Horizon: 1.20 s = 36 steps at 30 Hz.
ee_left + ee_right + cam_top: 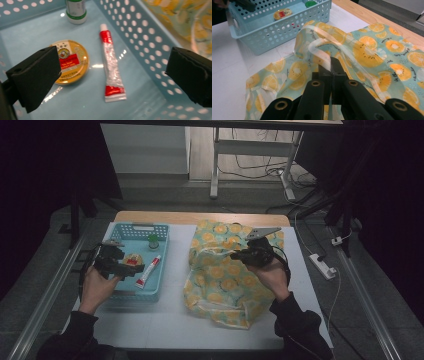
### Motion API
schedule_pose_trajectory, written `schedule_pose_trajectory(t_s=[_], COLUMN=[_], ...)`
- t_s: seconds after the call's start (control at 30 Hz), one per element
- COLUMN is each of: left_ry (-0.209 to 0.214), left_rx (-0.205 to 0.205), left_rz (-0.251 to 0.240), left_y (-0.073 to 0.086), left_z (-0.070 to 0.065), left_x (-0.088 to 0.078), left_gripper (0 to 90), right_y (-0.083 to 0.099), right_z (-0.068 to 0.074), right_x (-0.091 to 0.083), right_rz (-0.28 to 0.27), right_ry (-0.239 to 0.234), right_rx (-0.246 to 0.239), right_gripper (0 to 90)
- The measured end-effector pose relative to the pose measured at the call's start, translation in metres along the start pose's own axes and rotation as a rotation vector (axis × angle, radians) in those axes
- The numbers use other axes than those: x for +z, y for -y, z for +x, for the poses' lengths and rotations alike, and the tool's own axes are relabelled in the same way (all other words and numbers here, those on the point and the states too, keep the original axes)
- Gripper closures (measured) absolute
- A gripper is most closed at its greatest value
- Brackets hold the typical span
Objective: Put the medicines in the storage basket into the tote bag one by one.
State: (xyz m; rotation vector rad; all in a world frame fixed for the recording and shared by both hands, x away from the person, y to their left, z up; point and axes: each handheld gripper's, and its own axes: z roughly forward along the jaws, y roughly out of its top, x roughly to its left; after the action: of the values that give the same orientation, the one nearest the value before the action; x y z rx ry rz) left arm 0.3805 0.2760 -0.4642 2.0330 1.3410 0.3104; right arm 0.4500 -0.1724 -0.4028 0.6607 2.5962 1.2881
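Nearest the person, the right gripper (332, 66) has its jaws pressed together, pinching a pale strap of the orange-print fabric bag (372, 50). In the high view the bag (225, 275) lies crumpled on the white table (170, 320), right of centre, with the right gripper (239, 255) at its upper middle. To the left, the left gripper (131, 268) hovers over the light blue perforated basket (116, 231) with its jaws spread wide and nothing between the pads. Below it on the basket floor (30, 32) lie a round gold tin (73, 61) with a red label and, just beside it, a red-and-white tube (111, 66), cap pointing away. Farther back in the basket stands a small green-capped bottle (76, 11), upright, apart from both.
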Motion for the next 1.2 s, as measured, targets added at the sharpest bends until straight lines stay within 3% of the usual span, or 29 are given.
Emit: schedule_pose_trajectory(t_s=[0.33,0.73,0.93,1.2], left_ry=[-0.019,-0.035,-0.057,-0.085], left_rx=[-0.021,-0.045,-0.050,-0.087], left_rz=[0.040,0.122,0.180,0.273], left_y=[-0.013,-0.019,-0.020,-0.018], left_z=[0.018,0.035,0.039,0.047], left_x=[0.017,0.047,0.059,0.073], left_gripper=[0.0,0.0,0.0,0.0], right_y=[0.000,0.000,0.000,0.001], right_z=[0.000,0.001,0.001,0.001], right_x=[0.001,0.001,0.001,0.002], right_rz=[0.003,0.005,0.006,0.011], right_ry=[-0.001,-0.005,-0.007,-0.011], right_rx=[-0.002,-0.005,-0.006,-0.007], right_gripper=[89.2,89.2,89.2,89.2])
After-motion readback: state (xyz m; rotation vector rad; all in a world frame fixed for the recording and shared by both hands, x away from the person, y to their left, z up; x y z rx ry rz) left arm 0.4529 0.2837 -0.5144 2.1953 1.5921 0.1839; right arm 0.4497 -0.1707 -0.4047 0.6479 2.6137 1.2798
